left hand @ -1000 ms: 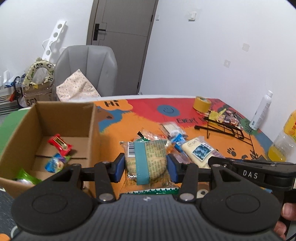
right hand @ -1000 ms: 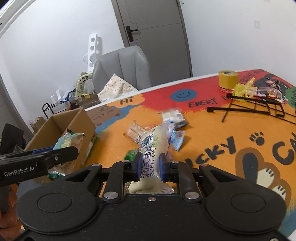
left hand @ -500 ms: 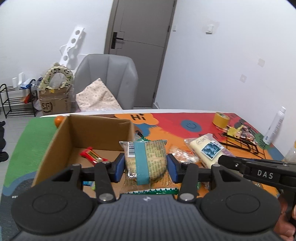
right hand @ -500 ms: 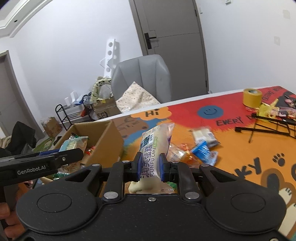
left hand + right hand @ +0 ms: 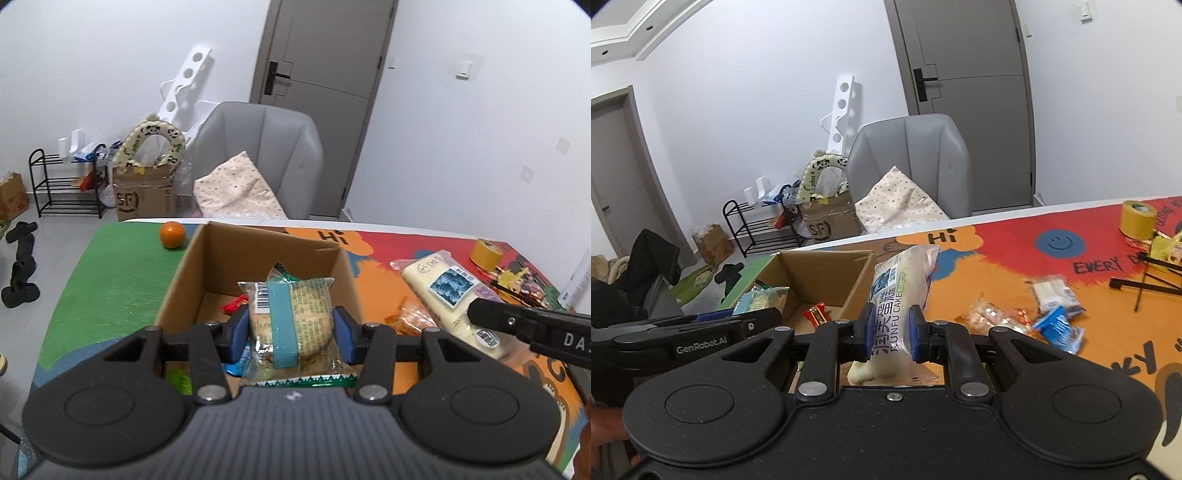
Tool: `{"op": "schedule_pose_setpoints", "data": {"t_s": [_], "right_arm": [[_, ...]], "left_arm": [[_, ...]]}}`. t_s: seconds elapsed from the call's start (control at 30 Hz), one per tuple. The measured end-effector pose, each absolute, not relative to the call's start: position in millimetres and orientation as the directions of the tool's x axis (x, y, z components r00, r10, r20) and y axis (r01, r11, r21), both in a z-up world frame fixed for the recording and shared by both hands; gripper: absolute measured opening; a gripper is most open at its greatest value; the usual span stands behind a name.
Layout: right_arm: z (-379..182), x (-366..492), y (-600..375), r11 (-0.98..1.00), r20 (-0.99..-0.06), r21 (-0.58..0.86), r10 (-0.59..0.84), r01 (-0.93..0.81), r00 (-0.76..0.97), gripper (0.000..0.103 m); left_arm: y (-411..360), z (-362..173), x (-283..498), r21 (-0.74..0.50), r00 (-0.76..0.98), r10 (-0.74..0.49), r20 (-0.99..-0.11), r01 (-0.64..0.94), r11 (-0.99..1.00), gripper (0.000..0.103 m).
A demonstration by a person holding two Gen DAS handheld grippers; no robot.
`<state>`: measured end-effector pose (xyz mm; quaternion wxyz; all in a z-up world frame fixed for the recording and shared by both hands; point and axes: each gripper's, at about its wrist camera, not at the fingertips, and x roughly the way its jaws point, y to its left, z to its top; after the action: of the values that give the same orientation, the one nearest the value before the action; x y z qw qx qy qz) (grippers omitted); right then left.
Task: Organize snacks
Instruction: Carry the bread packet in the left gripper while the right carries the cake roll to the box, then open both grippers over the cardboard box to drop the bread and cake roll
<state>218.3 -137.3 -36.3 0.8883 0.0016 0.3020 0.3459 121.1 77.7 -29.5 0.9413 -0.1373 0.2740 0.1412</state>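
Observation:
My left gripper (image 5: 291, 334) is shut on a clear biscuit packet with a teal band (image 5: 291, 325), held over the open cardboard box (image 5: 266, 254). A red wrapped snack (image 5: 232, 304) and other small packets lie on the box floor. My right gripper (image 5: 891, 334) is shut on a long white cake packet (image 5: 897, 291), held just right of the box (image 5: 827, 273). The same cake packet (image 5: 448, 291) shows at the right of the left wrist view, with the right gripper's arm across it. The left gripper and its biscuit packet (image 5: 764, 301) appear at the left of the right wrist view.
Loose snack packets (image 5: 1052, 314) lie on the colourful mat (image 5: 997, 258). A yellow tape roll (image 5: 1137, 218) and a black wire rack (image 5: 1145, 284) sit at the right. An orange (image 5: 172, 234) rests beyond the box. A grey chair (image 5: 258, 155) stands behind the table.
Both grippers have swung left with their packets. The left one now hangs over the box instead of beside it, and the right one has come up next to the box.

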Motion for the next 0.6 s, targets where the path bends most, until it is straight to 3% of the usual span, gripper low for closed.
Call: {"op": "schedule_pose_setpoints", "data": {"t_s": [0.37,0.6], "right_arm": [[-38,222,-96,0.748,-0.550,0.197,0.619,-0.634,0.560,0.017],[-39,223,-77,0.732,-0.552,0.200,0.633,-0.651,0.543,0.017]], "left_arm": [[108,-43,134,-0.223,0.782,0.159,-0.603,-0.357,0.907,0.048],[111,-32,122,-0.245,0.797,0.154,-0.585,-0.354,0.903,0.052]]}}
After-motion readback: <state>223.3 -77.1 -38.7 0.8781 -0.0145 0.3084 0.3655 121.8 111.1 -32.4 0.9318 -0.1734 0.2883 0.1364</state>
